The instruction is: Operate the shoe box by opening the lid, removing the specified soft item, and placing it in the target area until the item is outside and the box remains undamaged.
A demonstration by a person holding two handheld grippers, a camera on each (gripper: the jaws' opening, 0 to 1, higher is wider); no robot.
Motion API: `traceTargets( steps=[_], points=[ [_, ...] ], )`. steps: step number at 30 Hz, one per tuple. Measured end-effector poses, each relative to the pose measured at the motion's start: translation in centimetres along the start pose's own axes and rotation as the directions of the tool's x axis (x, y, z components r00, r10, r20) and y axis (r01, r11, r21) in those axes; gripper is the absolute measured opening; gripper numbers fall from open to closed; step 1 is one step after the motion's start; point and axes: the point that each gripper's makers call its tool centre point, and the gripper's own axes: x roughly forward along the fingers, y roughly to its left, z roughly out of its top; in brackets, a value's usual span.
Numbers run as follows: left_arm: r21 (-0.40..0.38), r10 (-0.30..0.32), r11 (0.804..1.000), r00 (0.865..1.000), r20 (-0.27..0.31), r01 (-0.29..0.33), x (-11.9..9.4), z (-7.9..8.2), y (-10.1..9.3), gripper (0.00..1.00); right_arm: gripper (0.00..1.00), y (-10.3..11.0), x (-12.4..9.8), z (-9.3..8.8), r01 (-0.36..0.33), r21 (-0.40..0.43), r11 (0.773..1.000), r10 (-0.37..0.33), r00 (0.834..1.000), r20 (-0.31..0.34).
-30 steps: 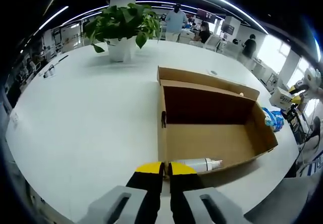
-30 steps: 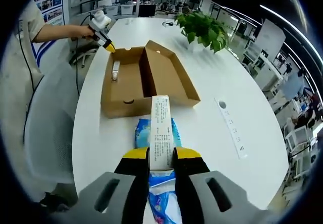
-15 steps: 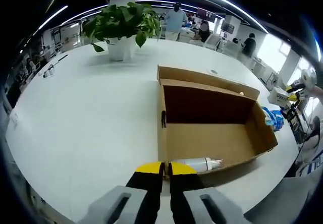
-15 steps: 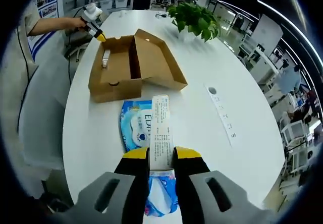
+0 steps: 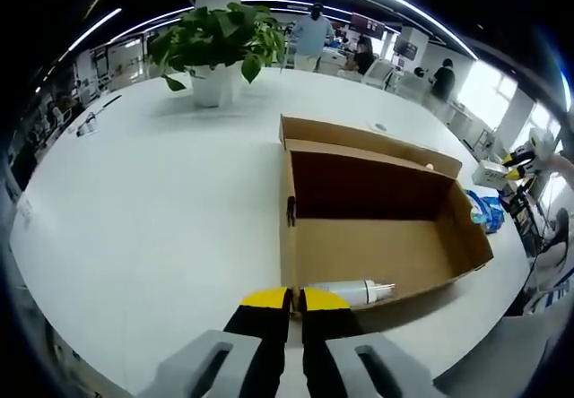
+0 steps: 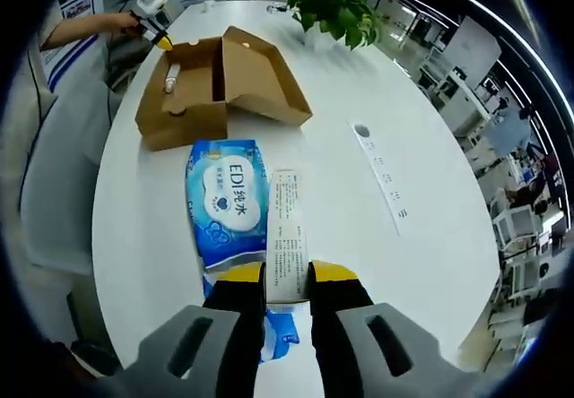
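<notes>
Left gripper (image 5: 290,301) pressed together at the near wall of the open shoe box (image 5: 377,237), white bottle (image 5: 352,291) lying inside. Right gripper (image 6: 289,281) pinching a white label strip (image 6: 285,237) of the blue wipes pack (image 6: 229,205), flat on the white table (image 6: 332,174), near the box.

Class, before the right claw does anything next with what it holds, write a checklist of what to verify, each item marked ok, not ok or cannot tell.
1. Shoe box lid open: ok.
2. Blue soft pack outside the box, on the white table: ok.
3. Right claw shut on the white carton: ok.
4. Box undamaged: cannot tell.
5. White bottle left in the box: ok.
6. Left claw shut, holding nothing: ok.
</notes>
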Motion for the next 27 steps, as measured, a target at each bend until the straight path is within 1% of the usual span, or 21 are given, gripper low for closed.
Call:
traceTargets(
  steps=[4, 9, 15, 16, 20, 21, 22, 23, 24, 25, 27],
  points=[
    [0.001, 0.000, 1.000, 1.000, -0.003, 0.000, 0.0, 0.0, 0.0, 0.03, 0.16, -0.3, 0.7, -1.5, -0.013, -0.019, 1.000, 0.012, 0.999, -0.041],
    [0.002, 0.002, 1.000, 1.000, -0.010, -0.002, 0.1, 0.0, 0.0, 0.04, 0.16, -1.0, 1.8, -3.3, -0.022, -0.020, 1.000, 0.020, 0.996, -0.084],
    [0.003, 0.005, 1.000, 1.000, -0.013, -0.005, 0.1, 0.0, 0.1, 0.04, 0.16, -1.4, 2.6, -4.2, -0.035, -0.019, 0.999, 0.033, 0.994, -0.109],
    [0.004, 0.005, 1.000, 1.000, -0.014, -0.005, 0.1, 0.0, 0.1, 0.04, 0.16, -1.3, 2.8, -4.5, -0.046, -0.037, 0.998, 0.041, 0.992, -0.120],
    [0.005, 0.008, 1.000, 1.000, -0.017, -0.008, 0.1, 0.0, 0.1, 0.04, 0.16, -1.4, 3.6, -5.7, -0.063, -0.067, 0.996, 0.052, 0.985, -0.165],
    [0.004, 0.008, 1.000, 1.000, -0.016, -0.008, 0.1, 0.0, 0.1, 0.03, 0.16, -1.4, 3.7, -6.3, -0.074, -0.099, 0.992, 0.054, 0.980, -0.193],
    [0.004, 0.008, 1.000, 1.000, -0.016, -0.008, 0.1, 0.0, 0.1, 0.03, 0.16, -1.6, 3.8, -6.8, -0.079, -0.137, 0.987, 0.050, 0.977, -0.208],
    [0.004, 0.008, 1.000, 1.000, -0.016, -0.008, 0.1, 0.0, 0.1, 0.03, 0.16, -1.5, 4.0, -7.0, -0.078, -0.108, 0.991, 0.055, 0.978, -0.203],
    [0.004, 0.008, 1.000, 1.000, -0.016, -0.008, 0.1, 0.0, 0.1, 0.03, 0.16, -1.7, 4.0, -7.4, -0.080, -0.110, 0.991, 0.056, 0.976, -0.209],
    [0.004, 0.008, 1.000, 1.000, -0.018, -0.008, 0.1, 0.0, 0.1, 0.04, 0.16, -1.9, 4.0, -7.6, -0.081, -0.121, 0.989, 0.054, 0.975, -0.216],
    [0.006, 0.009, 1.000, 1.000, -0.021, -0.009, 0.1, 0.0, 0.1, 0.04, 0.16, -2.2, 4.1, -8.7, -0.087, -0.150, 0.985, 0.046, 0.965, -0.257]
  ],
)
